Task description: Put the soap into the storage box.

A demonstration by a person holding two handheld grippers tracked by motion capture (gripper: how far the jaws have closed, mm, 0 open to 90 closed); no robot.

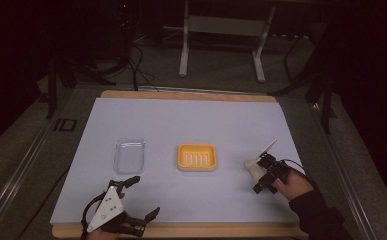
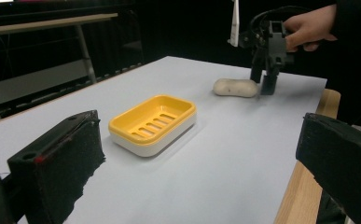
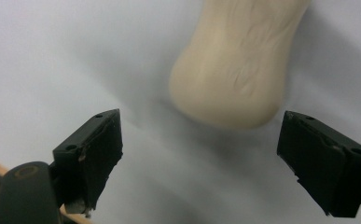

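A cream soap bar [image 1: 252,166] lies on the white sheet at the right. My right gripper [image 1: 261,175] points down at the table just on the near side of it, jaws open. In the right gripper view the soap bar [image 3: 236,60] sits just ahead of the right gripper [image 3: 199,140], with nothing between its pads. A yellow soap dish [image 1: 197,157] rests empty at the middle. My left gripper [image 1: 142,197] hovers open near the front left edge and holds nothing. From the left gripper [image 2: 197,140] I see the dish [image 2: 153,122], the soap bar [image 2: 235,87] and the right gripper [image 2: 262,86].
A clear plastic tray [image 1: 129,155] lies left of the dish. The white sheet [image 1: 191,120] covers a wooden board [image 1: 186,95] whose edge shows at front and back. A white tag [image 1: 268,147] sticks up from the right gripper. Table legs stand beyond the far edge.
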